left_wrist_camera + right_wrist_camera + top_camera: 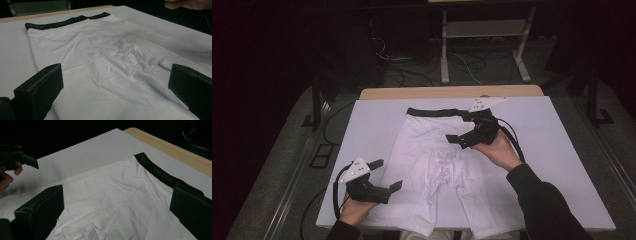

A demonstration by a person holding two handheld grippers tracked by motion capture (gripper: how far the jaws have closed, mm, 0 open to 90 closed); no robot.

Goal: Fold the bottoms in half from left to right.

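Two hand-held grippers hovered over white shorts (437,165) spread flat mid-bench (557,150), black waistband (432,112) at far edge. Left hand-held gripper (384,175) beside shorts' near-left leg, jaws wide, empty. Right hand-held gripper (460,134) above waistband's right end, jaws wide, empty. Risk: thin fabric bunching, or jaw catching single layer, skewing fold. Open bench both sides of shorts; leg hems overhung near edge.

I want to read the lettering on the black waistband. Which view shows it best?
The right gripper view: the waistband runs close to the camera and its grey letters stand out. The left gripper view shows the waistband farther off, with faint lettering. The high view shows it as a thin dark strip, lettering too small to tell.
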